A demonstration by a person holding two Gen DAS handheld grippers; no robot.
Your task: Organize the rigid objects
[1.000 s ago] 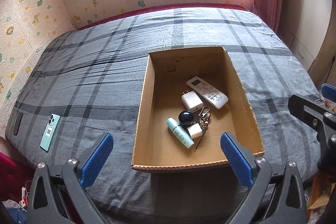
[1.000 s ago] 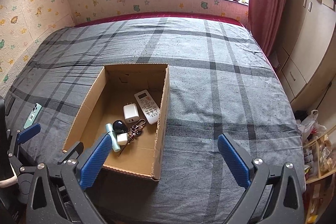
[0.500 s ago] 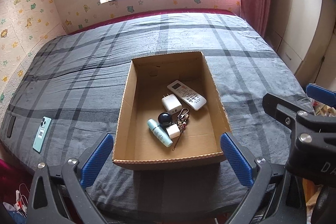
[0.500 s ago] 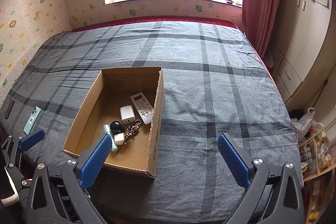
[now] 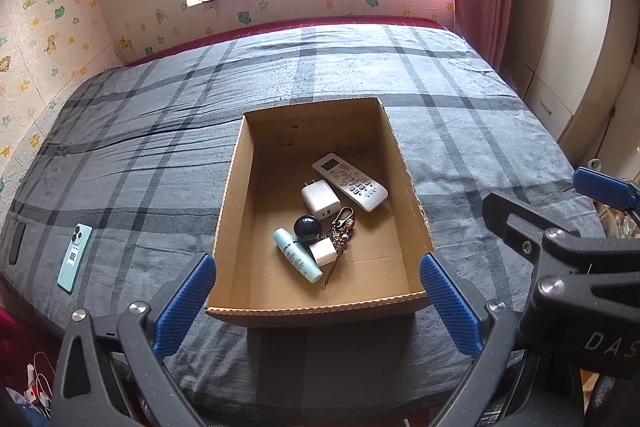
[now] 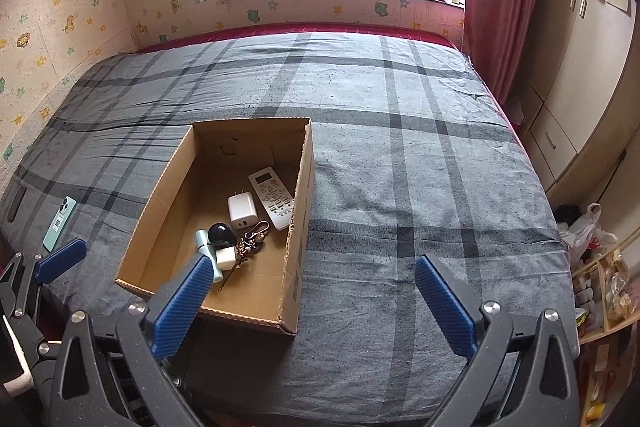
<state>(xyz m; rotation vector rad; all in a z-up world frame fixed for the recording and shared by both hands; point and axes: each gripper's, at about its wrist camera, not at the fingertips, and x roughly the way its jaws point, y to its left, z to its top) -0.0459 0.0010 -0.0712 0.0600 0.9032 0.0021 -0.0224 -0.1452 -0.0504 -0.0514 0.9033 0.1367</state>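
Corrugated cardboard box (image 5: 408, 183) sits on our plaid bedspread (image 5: 140, 147), its walls raw-edged. Our left gripper (image 5: 316, 291) and right gripper (image 6: 316, 291) gape wide, empty, over open cloth.

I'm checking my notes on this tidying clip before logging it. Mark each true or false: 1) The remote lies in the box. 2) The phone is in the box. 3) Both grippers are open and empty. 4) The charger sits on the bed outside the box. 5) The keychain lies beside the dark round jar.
1) True: the remote lies in the box.
2) False: the phone lies on the bed, left of the box.
3) True: the left gripper and right gripper are open, nothing between their fingers.
4) False: the charger is in the box, next to the remote.
5) True: the keychain lies right beside the jar.
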